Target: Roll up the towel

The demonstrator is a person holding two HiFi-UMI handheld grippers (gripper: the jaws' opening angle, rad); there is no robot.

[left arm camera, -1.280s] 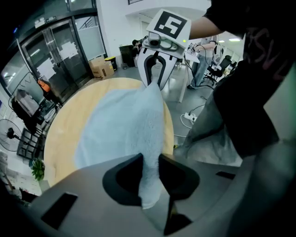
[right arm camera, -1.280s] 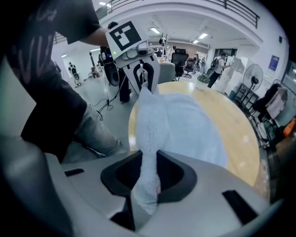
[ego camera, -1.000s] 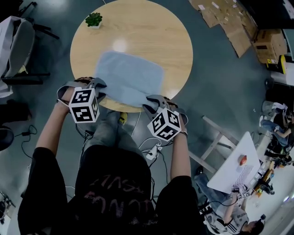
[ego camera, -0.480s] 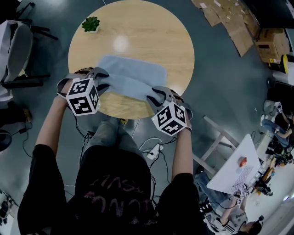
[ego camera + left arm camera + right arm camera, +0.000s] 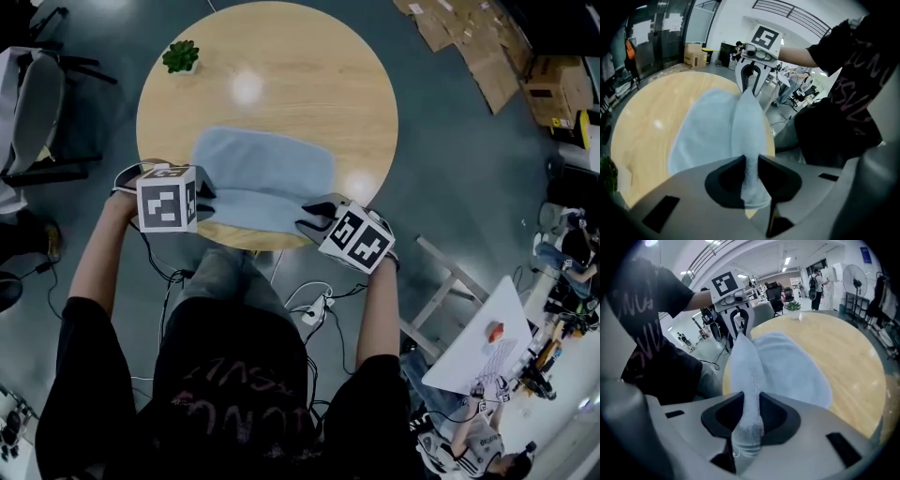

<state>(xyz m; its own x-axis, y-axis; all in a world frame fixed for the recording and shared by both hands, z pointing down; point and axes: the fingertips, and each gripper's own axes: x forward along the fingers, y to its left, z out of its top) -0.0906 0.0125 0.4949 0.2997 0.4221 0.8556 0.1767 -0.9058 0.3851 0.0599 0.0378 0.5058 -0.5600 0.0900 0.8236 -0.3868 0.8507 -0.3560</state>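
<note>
A light blue towel (image 5: 262, 173) lies on the round wooden worktop (image 5: 281, 66), in its lower half in the head view, close to the edge on the person's side. The near border of the towel is gathered into a thick fold, and this fold is stretched from left to right between the two grippers. The left gripper (image 5: 203, 194) grasps the left end of the fold: its fingers (image 5: 725, 180) have just been closing and press on the cloth from both sides. The right gripper (image 5: 315, 214) grasps the right end (its fingers (image 5: 774, 416) have just been closing too, with the cloth pinched between them). A small potted plant (image 5: 180, 56) stands at the upper left of the worktop, well apart from the towel.
</note>
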